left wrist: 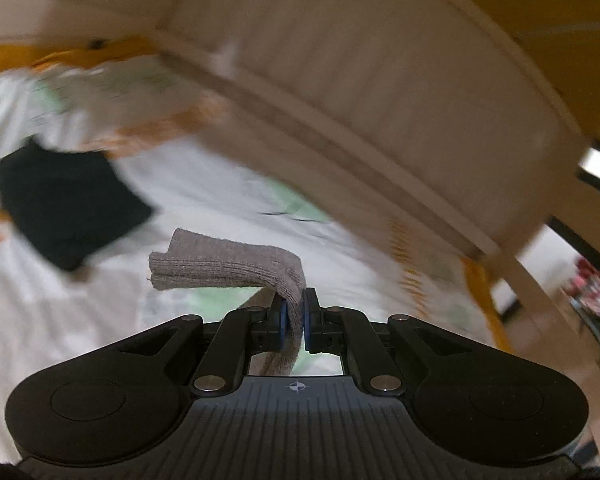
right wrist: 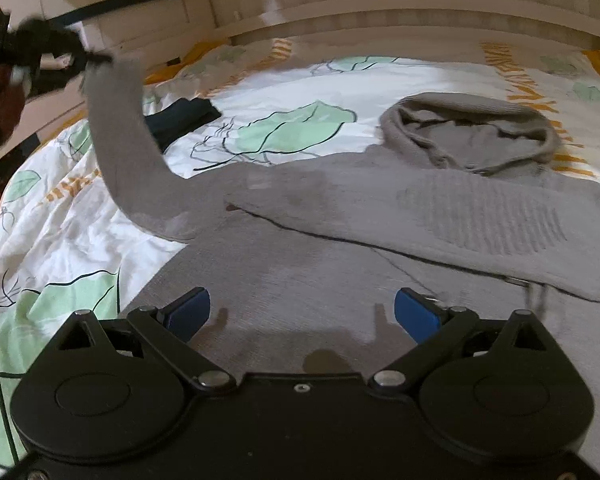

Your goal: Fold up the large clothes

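A grey knitted hooded sweater (right wrist: 340, 216) lies spread on the bed, its hood (right wrist: 472, 136) toward the headboard. One sleeve (right wrist: 120, 136) rises off the bed to the upper left. My left gripper (left wrist: 295, 314) is shut on that sleeve's cuff (left wrist: 228, 266), which sticks out past the blue pads and folds to the left; from the right wrist view the left gripper (right wrist: 96, 58) shows blurred at the sleeve's top. My right gripper (right wrist: 302, 314) hovers open just above the sweater's body, with nothing between its fingers.
A white bedsheet (right wrist: 80, 224) with green leaves and orange lettering covers the bed. A folded dark garment (right wrist: 182, 118) lies at the far left of the bed. A cream padded headboard (right wrist: 380, 0) runs along the far side. Furniture stands beyond the left edge.
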Available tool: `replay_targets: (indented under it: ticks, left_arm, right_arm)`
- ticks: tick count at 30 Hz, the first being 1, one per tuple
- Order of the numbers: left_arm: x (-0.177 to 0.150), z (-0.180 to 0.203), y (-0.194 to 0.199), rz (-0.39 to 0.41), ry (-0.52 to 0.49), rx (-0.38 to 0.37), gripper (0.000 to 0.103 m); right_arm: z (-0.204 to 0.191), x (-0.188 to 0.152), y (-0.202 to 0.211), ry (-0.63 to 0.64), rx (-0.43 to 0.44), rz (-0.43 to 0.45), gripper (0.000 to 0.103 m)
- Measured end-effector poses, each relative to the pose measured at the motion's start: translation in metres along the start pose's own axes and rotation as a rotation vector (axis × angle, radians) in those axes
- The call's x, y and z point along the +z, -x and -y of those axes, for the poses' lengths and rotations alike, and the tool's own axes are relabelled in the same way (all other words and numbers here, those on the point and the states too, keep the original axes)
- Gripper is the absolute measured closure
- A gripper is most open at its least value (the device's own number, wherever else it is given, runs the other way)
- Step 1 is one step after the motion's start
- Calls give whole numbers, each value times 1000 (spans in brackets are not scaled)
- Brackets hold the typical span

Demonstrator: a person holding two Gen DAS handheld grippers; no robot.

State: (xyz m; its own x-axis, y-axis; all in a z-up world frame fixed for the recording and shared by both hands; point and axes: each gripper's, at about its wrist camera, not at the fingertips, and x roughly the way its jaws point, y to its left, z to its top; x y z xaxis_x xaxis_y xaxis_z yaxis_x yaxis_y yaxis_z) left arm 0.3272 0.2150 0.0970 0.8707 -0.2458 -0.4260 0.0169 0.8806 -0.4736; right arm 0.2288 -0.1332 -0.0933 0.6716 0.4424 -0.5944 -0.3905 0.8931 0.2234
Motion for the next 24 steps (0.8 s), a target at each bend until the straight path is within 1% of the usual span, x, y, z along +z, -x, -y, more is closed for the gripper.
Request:
replay_targets:
  ticks: [3,6,10,13,17,20,22,23,24]
  left_arm:
    - [-8,50,-16,-10,-71,-57,96]
    - [-25,97,-39,-40,-130,-111,96]
    - [-59,145,-73,-89,-183,-165,96]
    - [-92,178,-95,-135,-218,-201,96]
    - [-143,203,-130,-226,-269,-211,95]
    - [-176,205,-147,-286,-282,-199,95]
    - [-194,202,-157,-321,-296,-178,94]
    - [-202,201,-162,-344,-299,-166,89]
    - [-207,200,-167,-372,-298,-157,74]
  right_arm:
    - [13,-3,13,-26,-10,15,4]
    - [28,-6,25,-53,-20,28,4]
    - [47,-14,40,-89,-38,41,4]
    - [61,-19,48,-116,-57,45,4]
    - [78,-24,54,-147,-79,46,4]
    - [89,-29,58,-173,-94,41,4]
    - [95,-32,59,-187,-102,37,4]
    - [98,-33,59,-194,-106,35,4]
    - [100,-34,59,-200,-109,31,4]
